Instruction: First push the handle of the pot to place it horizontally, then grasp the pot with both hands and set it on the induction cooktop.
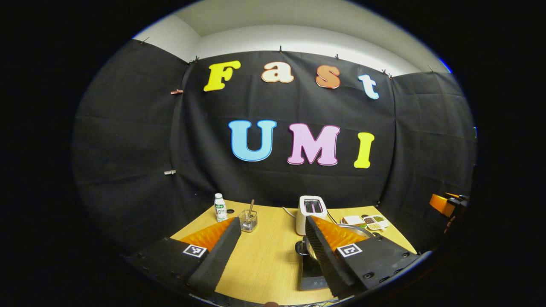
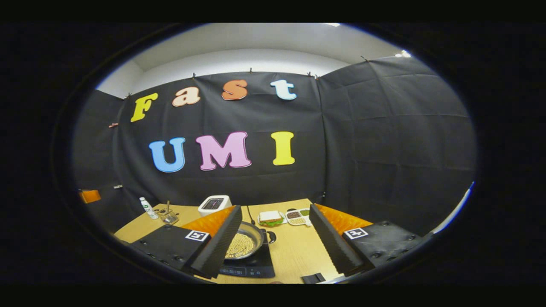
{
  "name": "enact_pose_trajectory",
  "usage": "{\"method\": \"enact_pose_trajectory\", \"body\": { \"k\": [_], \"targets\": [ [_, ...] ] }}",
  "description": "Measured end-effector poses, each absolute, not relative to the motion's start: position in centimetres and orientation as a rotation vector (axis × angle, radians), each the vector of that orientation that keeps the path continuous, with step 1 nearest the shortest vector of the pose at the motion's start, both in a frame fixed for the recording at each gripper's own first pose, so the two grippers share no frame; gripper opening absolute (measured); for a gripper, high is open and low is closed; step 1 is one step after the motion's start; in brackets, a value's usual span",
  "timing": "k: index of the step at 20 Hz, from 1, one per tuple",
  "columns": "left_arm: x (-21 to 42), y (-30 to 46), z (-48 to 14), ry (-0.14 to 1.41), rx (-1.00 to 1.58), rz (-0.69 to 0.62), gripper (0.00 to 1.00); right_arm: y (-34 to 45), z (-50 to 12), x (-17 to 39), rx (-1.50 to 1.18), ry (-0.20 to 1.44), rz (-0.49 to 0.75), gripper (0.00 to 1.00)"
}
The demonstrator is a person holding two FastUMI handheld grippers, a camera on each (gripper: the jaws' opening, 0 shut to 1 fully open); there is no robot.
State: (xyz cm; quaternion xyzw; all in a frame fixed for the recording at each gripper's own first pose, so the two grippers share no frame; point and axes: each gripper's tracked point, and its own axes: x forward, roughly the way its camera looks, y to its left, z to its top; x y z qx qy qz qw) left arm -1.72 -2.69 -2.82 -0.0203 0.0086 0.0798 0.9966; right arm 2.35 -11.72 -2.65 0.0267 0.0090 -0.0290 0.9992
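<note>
Two grippers, left (image 1: 268,251) and right (image 2: 277,243), hover released; pot (image 2: 244,244) sits on induction cooktop (image 2: 251,266) at seven o'clock, task seemingly complete; next, retreat.

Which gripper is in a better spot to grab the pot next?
Probably the right gripper: it is open, and the pot and its black handle show in its gap. For the left gripper, the pot sits mostly behind one finger.

Wooden table (image 2: 294,251), induction cooktop (image 2: 251,266), toaster (image 2: 214,204), bottle (image 1: 220,207), glass cup (image 1: 248,220), sandwich plate (image 2: 271,218), divided snack tray (image 2: 298,216)
</note>
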Motion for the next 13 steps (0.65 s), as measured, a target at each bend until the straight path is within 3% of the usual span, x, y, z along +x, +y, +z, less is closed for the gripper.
{"method": "enact_pose_trajectory", "body": {
  "k": [5,13],
  "targets": [
    [-7.2,-3.2,-4.1,-0.011,-0.033,0.123,0.95,-11.2,-4.3,-2.8,-0.001,0.016,-0.072,0.98],
    [-10.2,-4.6,-5.7,0.006,-0.052,0.096,0.95,-7.8,-4.1,-4.5,0.001,0.028,0.004,0.99]
  ]
}}
